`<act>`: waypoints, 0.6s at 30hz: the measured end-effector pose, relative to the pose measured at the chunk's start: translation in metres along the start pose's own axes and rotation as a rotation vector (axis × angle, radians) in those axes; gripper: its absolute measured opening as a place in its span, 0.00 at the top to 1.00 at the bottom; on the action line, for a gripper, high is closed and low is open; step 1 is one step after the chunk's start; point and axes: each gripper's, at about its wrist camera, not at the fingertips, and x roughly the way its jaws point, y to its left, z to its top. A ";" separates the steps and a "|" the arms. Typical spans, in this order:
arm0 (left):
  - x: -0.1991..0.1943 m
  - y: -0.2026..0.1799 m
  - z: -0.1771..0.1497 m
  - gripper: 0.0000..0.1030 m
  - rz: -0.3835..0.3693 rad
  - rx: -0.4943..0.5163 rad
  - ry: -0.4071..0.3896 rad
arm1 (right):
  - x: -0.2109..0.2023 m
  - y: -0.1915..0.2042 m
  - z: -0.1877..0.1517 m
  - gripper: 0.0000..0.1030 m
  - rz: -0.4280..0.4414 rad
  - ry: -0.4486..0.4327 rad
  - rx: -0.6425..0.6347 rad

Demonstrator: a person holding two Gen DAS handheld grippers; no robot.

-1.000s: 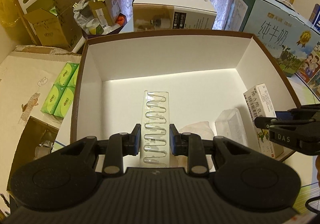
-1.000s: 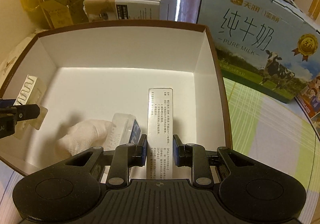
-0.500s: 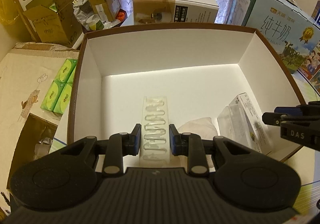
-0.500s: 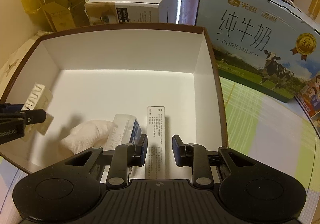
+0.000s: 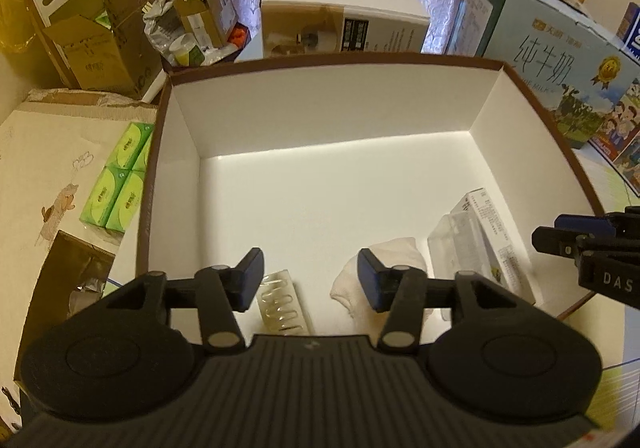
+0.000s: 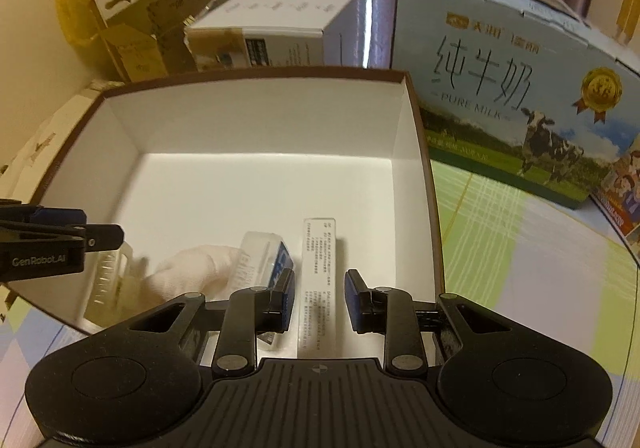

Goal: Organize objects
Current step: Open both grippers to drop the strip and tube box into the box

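White box point(image 5: 328, 116), clear ribbed tray point(image 5: 282, 306) inside.

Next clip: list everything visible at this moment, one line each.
storage box: 1, white with brown rim, centre
blister tray: 1, clear, box floor, near left
cloth: 1, white, beside tray
plastic case: 1, clear, between cloth and carton
narrow carton: 1, white, box floor, right
milk case: 1, blue, behind right
tissue packs: about four, green, left of box
cardboard boxes: several, brown, back left
left gripper: 1, black, jaws just opened, over loose tray
right gripper: 1, black, above carton
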 end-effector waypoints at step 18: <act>-0.093 0.002 -0.018 0.37 -0.028 0.017 -0.154 | -0.092 -0.010 -0.031 0.73 0.098 -0.198 0.118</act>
